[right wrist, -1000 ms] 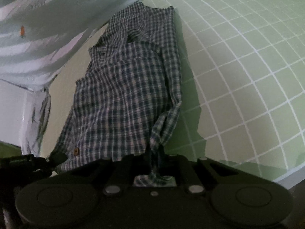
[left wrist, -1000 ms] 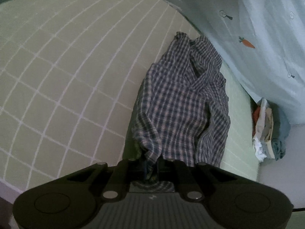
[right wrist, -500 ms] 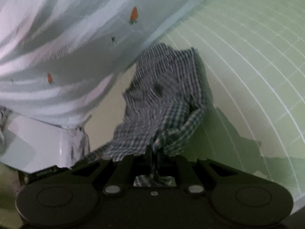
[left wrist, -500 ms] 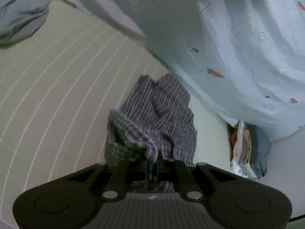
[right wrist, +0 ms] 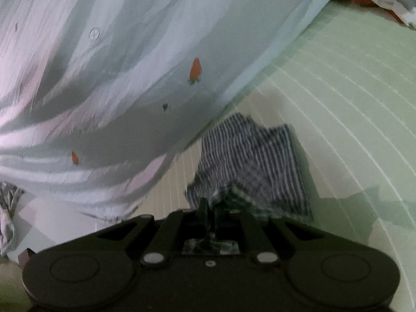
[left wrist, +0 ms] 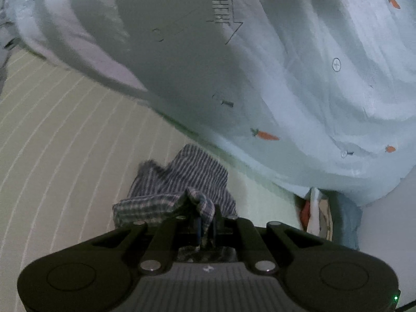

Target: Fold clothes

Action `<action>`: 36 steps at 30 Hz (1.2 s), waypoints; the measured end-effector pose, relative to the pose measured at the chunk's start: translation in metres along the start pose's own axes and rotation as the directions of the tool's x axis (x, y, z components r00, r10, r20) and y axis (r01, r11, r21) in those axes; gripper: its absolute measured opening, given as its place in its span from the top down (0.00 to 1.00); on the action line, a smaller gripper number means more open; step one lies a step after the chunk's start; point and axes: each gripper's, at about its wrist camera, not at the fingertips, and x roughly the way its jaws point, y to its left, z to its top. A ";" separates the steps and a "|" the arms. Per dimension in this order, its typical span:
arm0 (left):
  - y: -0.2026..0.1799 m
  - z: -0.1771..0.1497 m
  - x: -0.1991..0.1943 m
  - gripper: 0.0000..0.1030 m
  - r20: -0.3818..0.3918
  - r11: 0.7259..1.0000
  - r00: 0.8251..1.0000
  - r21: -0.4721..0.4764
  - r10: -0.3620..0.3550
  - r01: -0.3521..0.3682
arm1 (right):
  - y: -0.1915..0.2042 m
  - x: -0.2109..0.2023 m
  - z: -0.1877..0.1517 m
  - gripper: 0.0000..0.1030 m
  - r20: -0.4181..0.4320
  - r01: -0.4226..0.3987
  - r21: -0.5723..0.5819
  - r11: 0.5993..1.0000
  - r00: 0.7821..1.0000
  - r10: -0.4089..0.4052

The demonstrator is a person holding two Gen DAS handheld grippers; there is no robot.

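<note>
Here, both the left claw [left wrist: 205, 230] and right claw [right wrist: 208, 217] are pinching the plaid shirt [left wrist: 182, 182] above the bed [left wrist: 65, 143]; thin corner grips are risking a slip.

Shirt folded over toward the quilt

The checked shirt [left wrist: 182, 187] lay long a second ago; its pinched edge now sits doubled over, and the carrot-print quilt [left wrist: 286, 78] fills both views.

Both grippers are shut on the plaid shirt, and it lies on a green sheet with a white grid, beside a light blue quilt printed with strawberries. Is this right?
Not quite: the print on the light blue quilt is carrots, seen clearest in the left wrist view. The rest holds: left gripper and right gripper are both shut on the plaid shirt, over the green grid sheet.
</note>
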 end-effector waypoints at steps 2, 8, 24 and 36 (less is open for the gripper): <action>-0.002 0.018 0.022 0.93 0.001 1.000 1.000 0.008 0.003 -0.003 | 0.000 0.013 0.016 0.96 0.010 -0.001 0.009 1.000 1.000 0.001; -0.003 0.072 0.093 0.86 0.009 1.000 1.000 0.022 0.023 -0.023 | 0.000 0.077 0.080 0.96 0.056 0.024 0.043 0.999 0.998 -0.026; 0.066 0.044 0.139 0.16 -0.058 0.970 0.974 0.118 0.221 -0.213 | -0.025 0.159 0.102 0.16 0.053 0.273 -0.092 0.958 0.962 -0.269; 0.066 0.030 0.176 0.14 -0.177 0.979 0.971 0.149 0.162 -0.136 | -0.052 0.174 0.058 0.06 -0.101 0.268 -0.111 0.957 0.955 -0.279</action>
